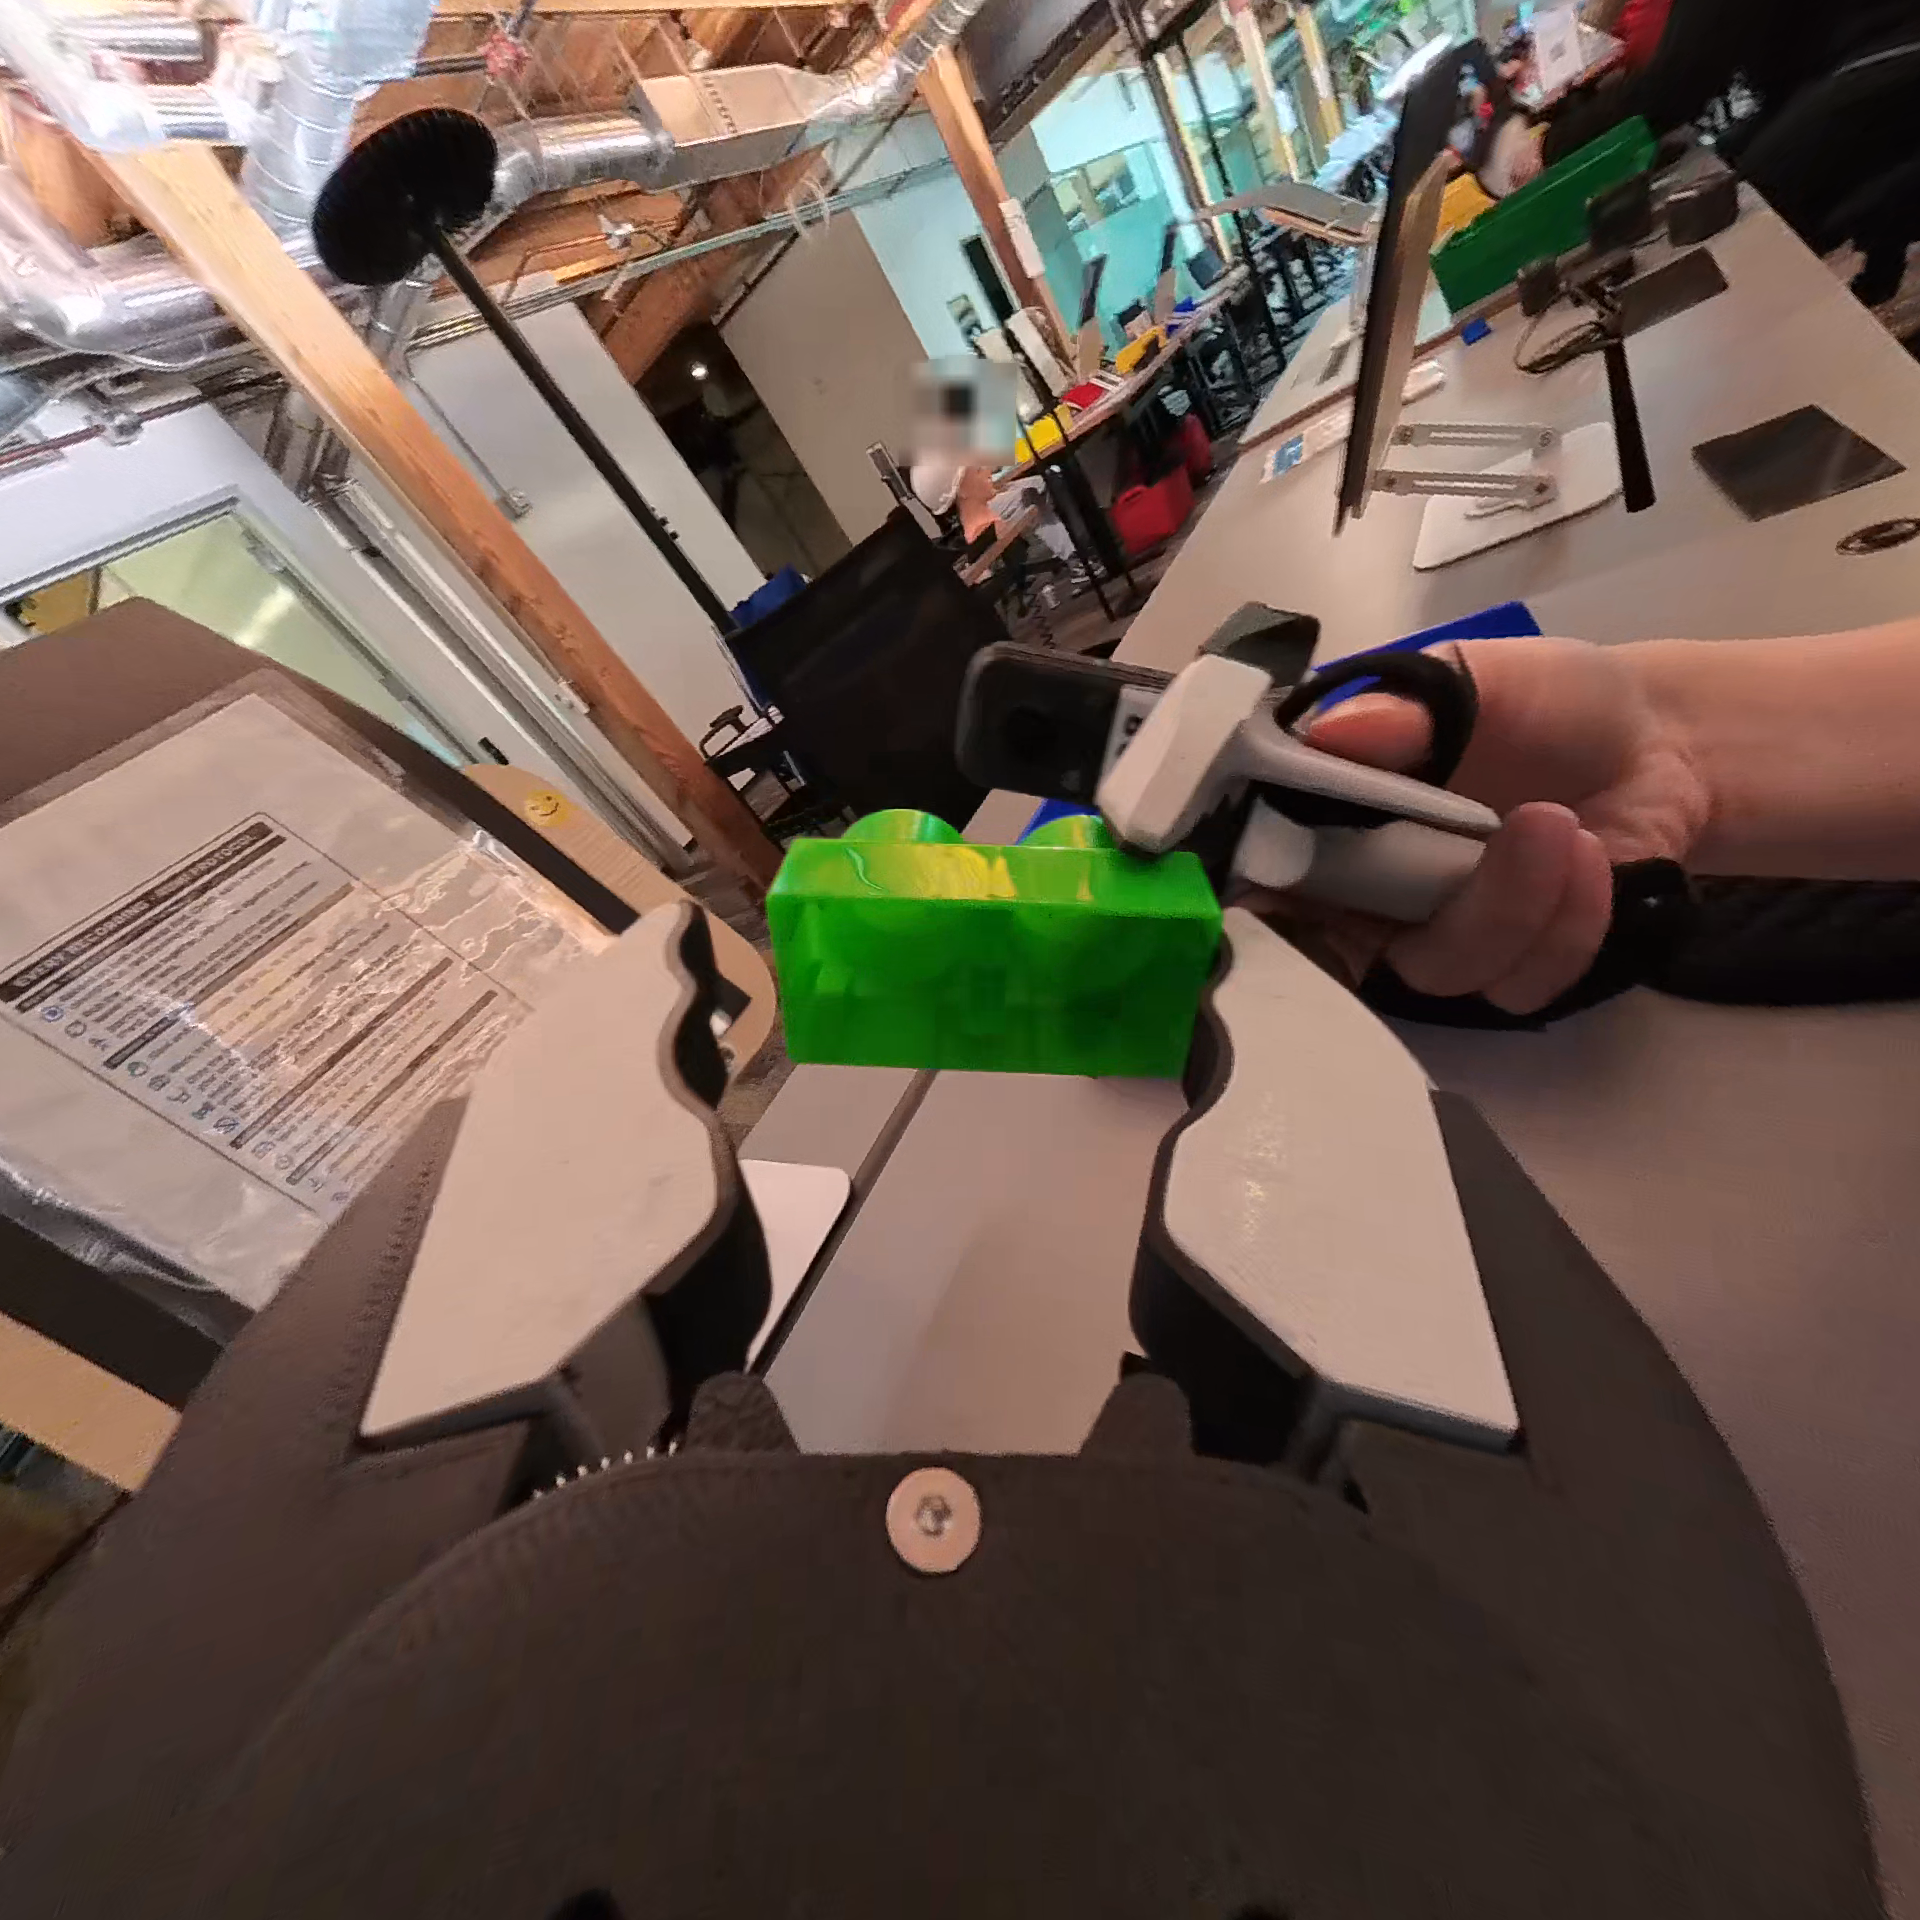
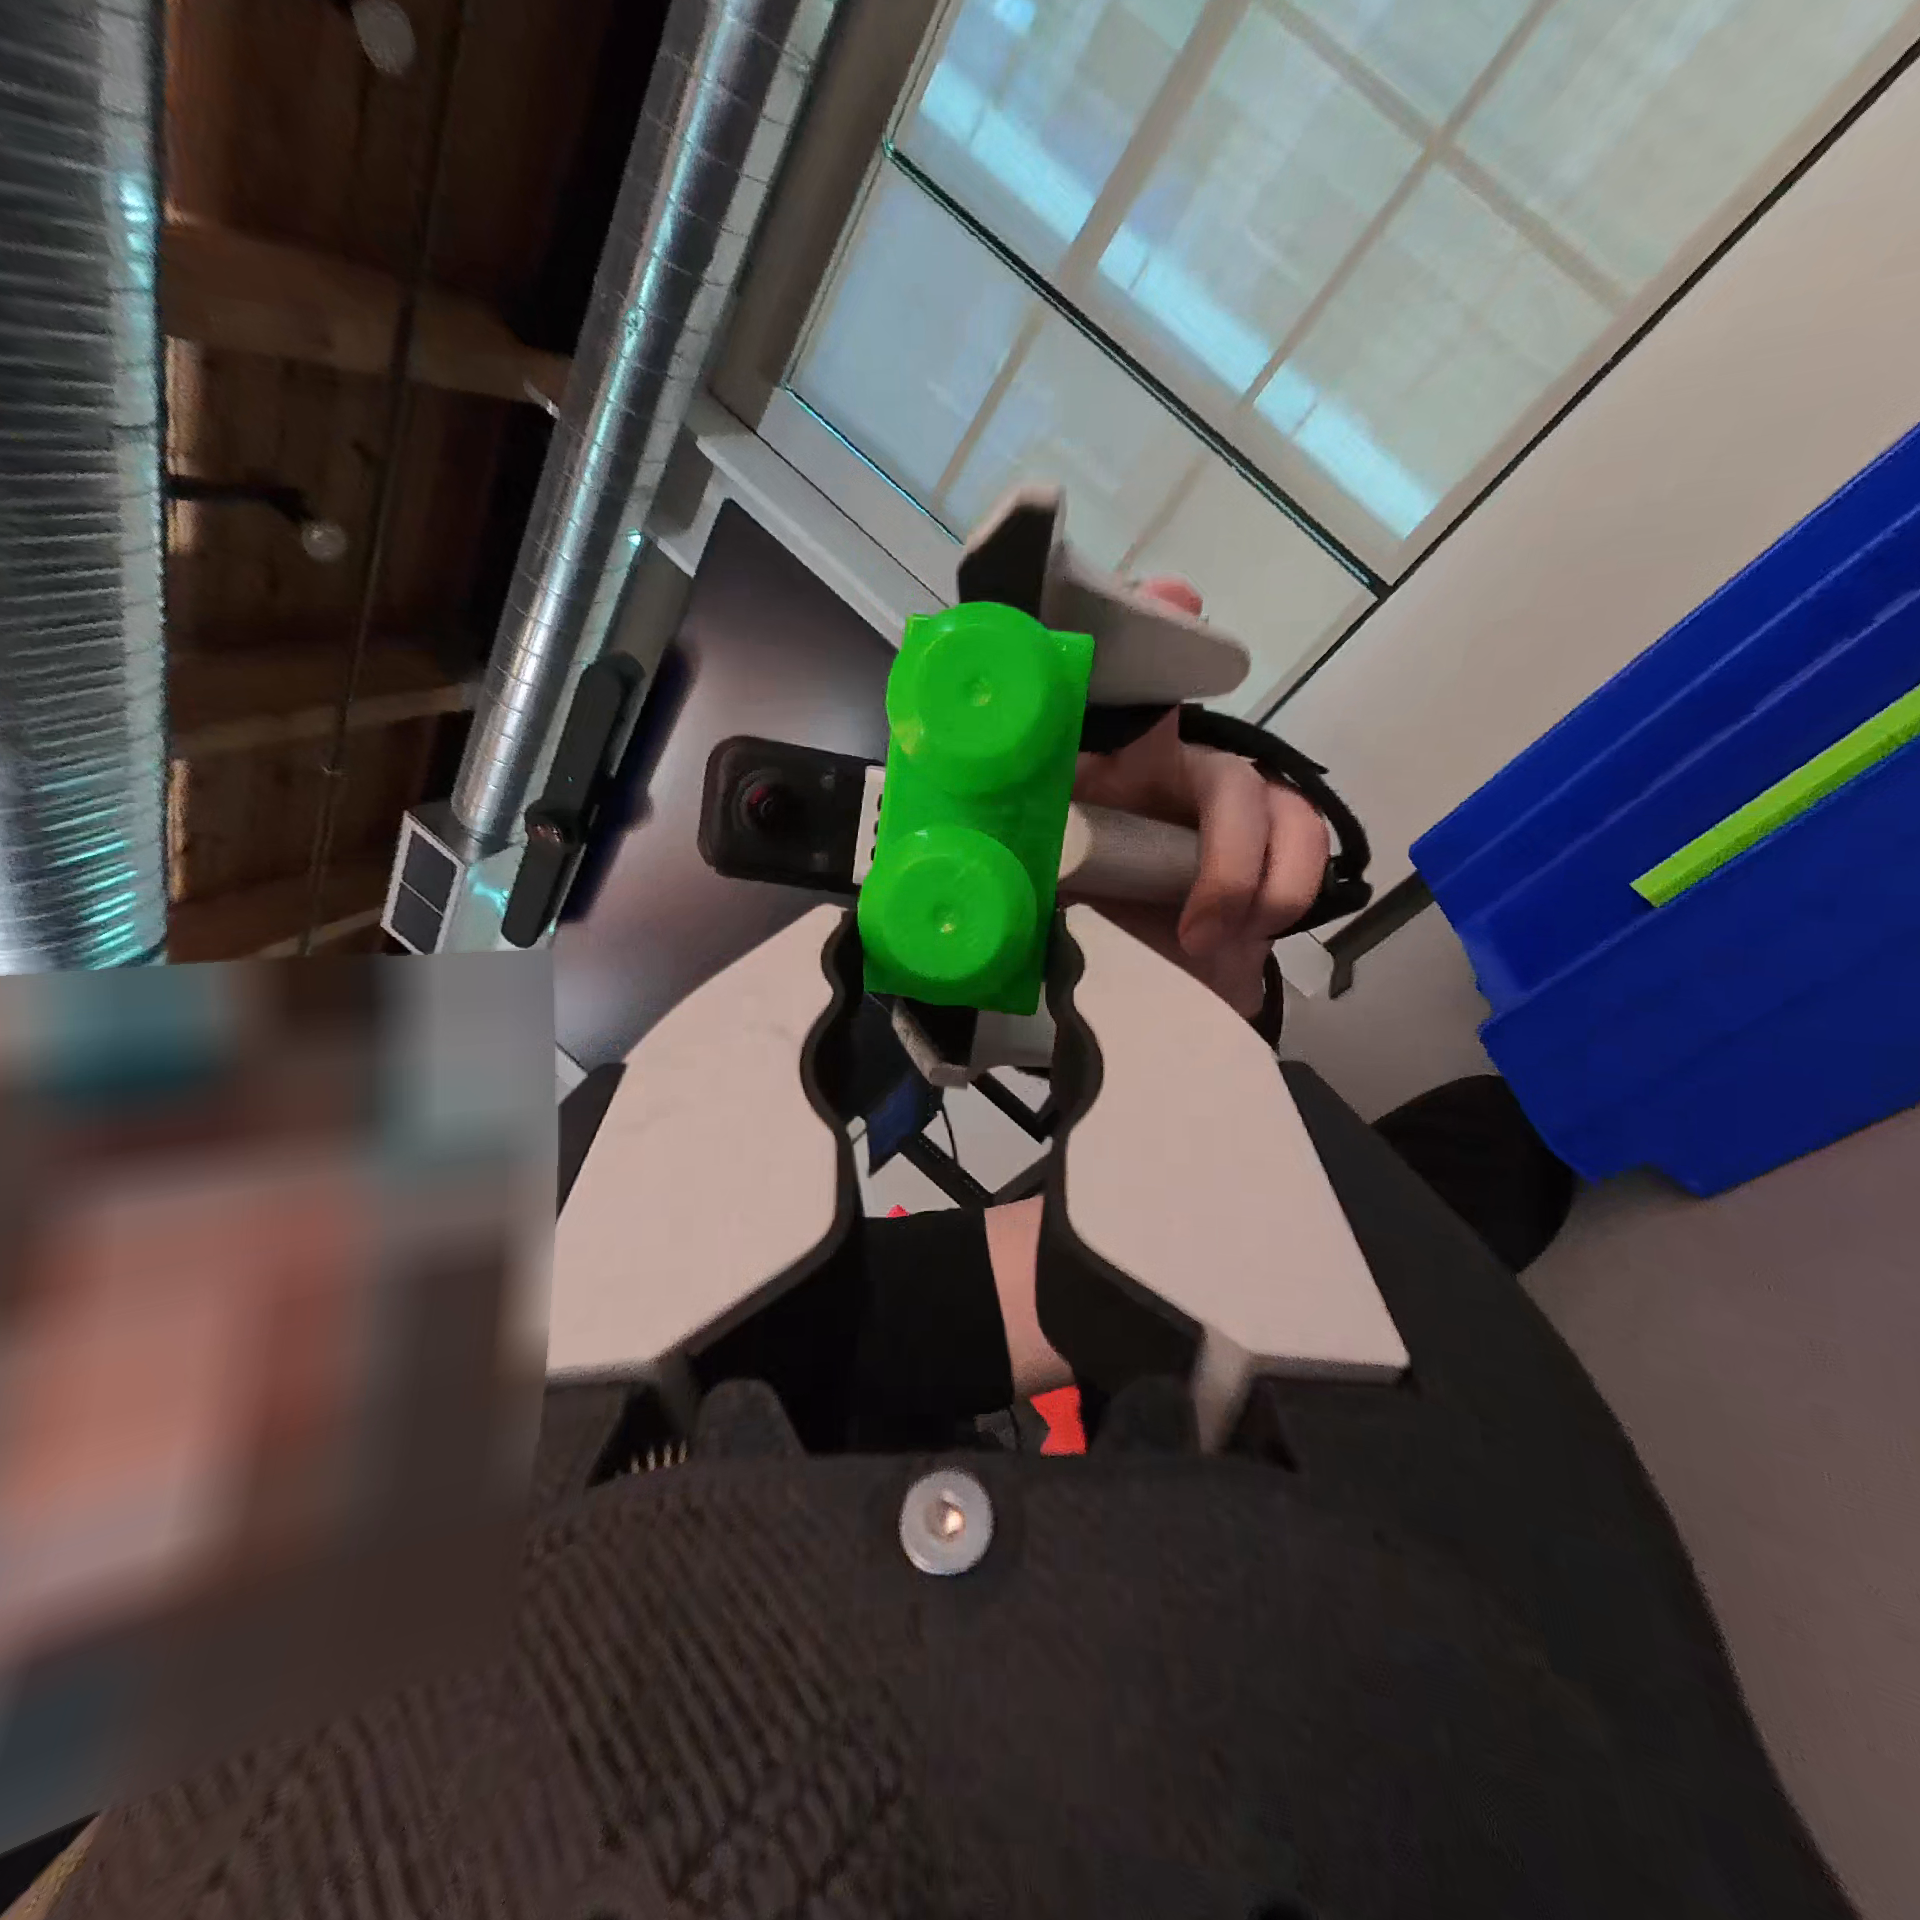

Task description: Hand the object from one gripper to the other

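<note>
A green two-stud brick (image 1: 987,977) is held in the air above the grey table (image 1: 1610,1247). In the right wrist view my right gripper (image 2: 951,940) is shut on the near end of the brick (image 2: 966,790), studs facing the camera. In the left wrist view its upper finger (image 1: 1164,748) presses on the brick's right end, held by a hand (image 1: 1579,790). My left gripper (image 1: 971,966) is open and straddles the brick lengthwise. Its right finger touches the brick's end, and a small gap shows at the left finger. The left gripper's fingers (image 2: 1143,644) also show behind the brick.
A blue bin (image 2: 1662,935) stands on the table beside the grippers. A cardboard box with a printed sheet (image 1: 208,935) is at the left. A monitor on a stand (image 1: 1392,312) and a green bin (image 1: 1538,229) stand farther back. A black pole with a disc (image 1: 405,197) rises behind. Only a small space, under 4 cm, lies between the two pairs of fingers.
</note>
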Tool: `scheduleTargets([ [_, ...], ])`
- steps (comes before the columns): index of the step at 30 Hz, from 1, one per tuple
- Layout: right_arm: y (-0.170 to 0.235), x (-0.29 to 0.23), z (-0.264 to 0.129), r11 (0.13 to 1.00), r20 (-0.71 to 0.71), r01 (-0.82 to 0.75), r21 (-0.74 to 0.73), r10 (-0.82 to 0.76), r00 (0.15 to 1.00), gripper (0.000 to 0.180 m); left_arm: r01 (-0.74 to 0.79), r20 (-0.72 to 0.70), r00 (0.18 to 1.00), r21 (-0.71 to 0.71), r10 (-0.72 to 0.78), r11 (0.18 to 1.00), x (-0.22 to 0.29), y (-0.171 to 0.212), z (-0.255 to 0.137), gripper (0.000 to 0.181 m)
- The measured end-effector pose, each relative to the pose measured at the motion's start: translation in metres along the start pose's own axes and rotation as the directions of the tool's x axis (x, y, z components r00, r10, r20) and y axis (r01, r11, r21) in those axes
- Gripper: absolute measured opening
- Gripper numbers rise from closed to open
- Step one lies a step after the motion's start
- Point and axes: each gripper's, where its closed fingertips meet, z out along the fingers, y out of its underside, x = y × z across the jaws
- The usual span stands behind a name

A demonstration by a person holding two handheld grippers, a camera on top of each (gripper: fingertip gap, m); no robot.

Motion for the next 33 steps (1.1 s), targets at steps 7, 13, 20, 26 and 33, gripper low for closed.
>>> scheduleTargets([
  [7, -0.028, 0.008, -0.017, 0.921, -0.209, 0.389, 0.024, -0.376, 0.903, 0.055, 0.033, 0.062, 0.998, -0.004, -0.033, 0.999, -0.018, -0.005, -0.011, 0.074],
  [13, -0.052, 0.019, -0.041, 0.557, -0.547, 0.776, -0.296, -0.765, 0.340, 0.055, -0.176, 0.322, 0.902, -0.336, 0.288, 0.925, -0.072, 0.034, -0.032, 0.074],
  [20, -0.049, -0.015, -0.026, 0.122, -0.540, 0.851, -0.511, -0.816, -0.207, 0.056, -0.550, 0.483, 0.533, -0.427, 0.695, 0.718, -0.066, 0.007, -0.025, 0.074],
  [26, -0.033, -0.021, -0.011, -0.048, -0.447, 0.798, -0.600, -0.808, -0.384, 0.055, -0.654, 0.488, 0.426, -0.416, 0.762, 0.632, -0.024, -0.008, 0.001, 0.074],
  [33, -0.032, -0.001, -0.017, 0.140, -0.466, 0.773, -0.619, -0.857, -0.218, 0.044, -0.698, 0.467, 0.420, -0.380, 0.778, 0.606, 0.000, -0.018, 0.010, 0.074],
])
